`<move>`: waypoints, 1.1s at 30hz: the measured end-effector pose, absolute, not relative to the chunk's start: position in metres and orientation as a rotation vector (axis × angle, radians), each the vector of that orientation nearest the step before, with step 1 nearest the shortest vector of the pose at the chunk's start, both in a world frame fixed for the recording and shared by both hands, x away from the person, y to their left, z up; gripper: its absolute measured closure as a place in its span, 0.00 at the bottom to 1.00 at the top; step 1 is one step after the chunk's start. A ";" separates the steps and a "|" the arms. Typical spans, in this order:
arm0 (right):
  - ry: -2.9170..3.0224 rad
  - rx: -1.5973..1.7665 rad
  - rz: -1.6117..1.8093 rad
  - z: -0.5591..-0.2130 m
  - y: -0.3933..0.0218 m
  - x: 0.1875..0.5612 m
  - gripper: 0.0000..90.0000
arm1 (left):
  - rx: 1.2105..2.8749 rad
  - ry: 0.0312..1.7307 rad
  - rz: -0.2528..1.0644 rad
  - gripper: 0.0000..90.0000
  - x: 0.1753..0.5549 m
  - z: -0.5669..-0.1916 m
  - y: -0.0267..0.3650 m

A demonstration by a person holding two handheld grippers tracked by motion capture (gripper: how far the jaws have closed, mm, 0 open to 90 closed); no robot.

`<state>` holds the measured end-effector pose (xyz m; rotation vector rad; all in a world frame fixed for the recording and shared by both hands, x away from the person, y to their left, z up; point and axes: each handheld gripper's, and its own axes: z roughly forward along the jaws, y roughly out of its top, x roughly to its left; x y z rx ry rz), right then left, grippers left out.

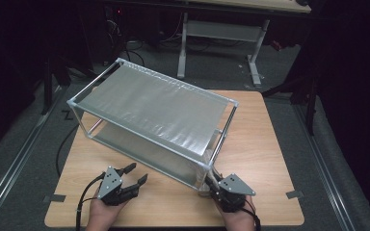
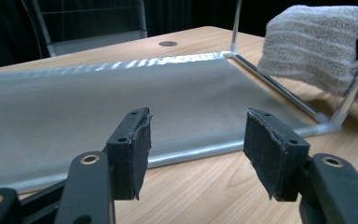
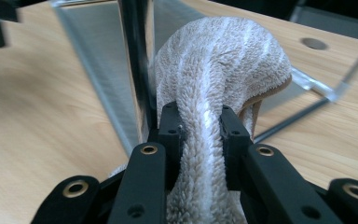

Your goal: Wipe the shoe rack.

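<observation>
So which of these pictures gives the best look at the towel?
The right gripper view: the towel sits close up, pinched between the right gripper, its looped pile sharp. The left gripper view shows a folded part of it beside the rack's corner post. In the high view the rack largely hides it.

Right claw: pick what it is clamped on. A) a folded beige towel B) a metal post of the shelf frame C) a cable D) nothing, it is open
A: in the right gripper view the right claw pinches a fold of the beige towel, which bulges out beyond the pads beside the shelf frame's post.
</observation>
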<state>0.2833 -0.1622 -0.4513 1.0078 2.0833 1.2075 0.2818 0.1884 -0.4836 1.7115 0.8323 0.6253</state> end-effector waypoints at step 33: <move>1.929 1.278 1.043 -0.468 -0.256 0.297 0.82 | 1.810 0.577 0.429 0.50 0.285 -0.467 0.073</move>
